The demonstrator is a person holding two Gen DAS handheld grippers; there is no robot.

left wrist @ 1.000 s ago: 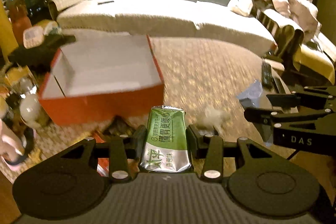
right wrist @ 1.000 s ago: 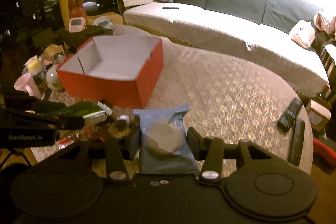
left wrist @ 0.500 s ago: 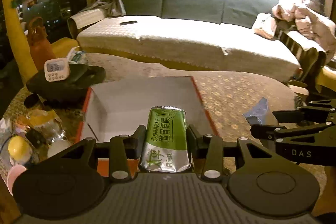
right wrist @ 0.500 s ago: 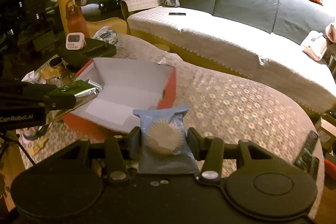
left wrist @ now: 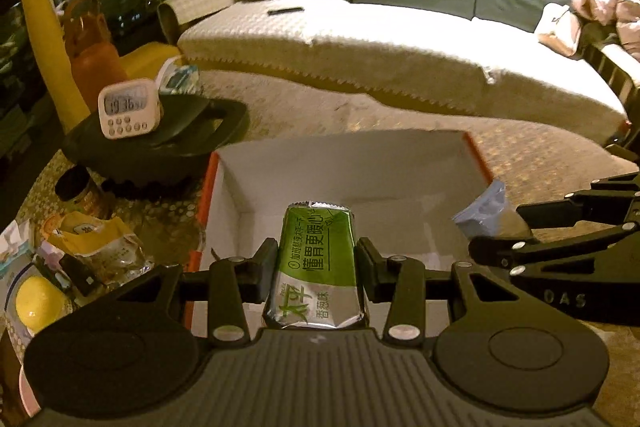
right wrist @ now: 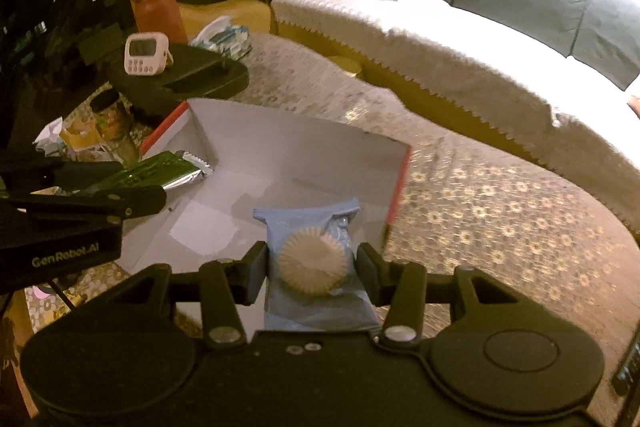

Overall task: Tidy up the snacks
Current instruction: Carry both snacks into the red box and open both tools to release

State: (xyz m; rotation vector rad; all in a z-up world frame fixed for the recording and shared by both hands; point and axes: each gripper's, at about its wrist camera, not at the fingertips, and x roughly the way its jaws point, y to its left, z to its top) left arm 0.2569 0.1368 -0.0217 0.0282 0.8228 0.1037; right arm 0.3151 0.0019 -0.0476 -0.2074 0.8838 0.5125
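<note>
My left gripper (left wrist: 317, 263) is shut on a green and silver snack packet (left wrist: 318, 259) and holds it over the open red box (left wrist: 400, 171) with its white inside. My right gripper (right wrist: 311, 267) is shut on a blue packet with a round white cake (right wrist: 312, 261), also held over the red box (right wrist: 280, 155). In the left wrist view the right gripper (left wrist: 496, 231) and the blue packet (left wrist: 486, 211) show at the right. In the right wrist view the left gripper (right wrist: 160, 187) and the green packet (right wrist: 168, 173) show at the left.
A white timer (left wrist: 127, 109) stands on a black stand (left wrist: 168, 143) left of the box. Loose snack packets (left wrist: 100, 247) and a jar (left wrist: 82, 193) lie at the left. A sofa with a white cover (left wrist: 380, 51) runs behind the patterned table (right wrist: 500, 219).
Both grippers moved forward with their packets, from in front of the red box to over its open top. The box now sits close under both packets.
</note>
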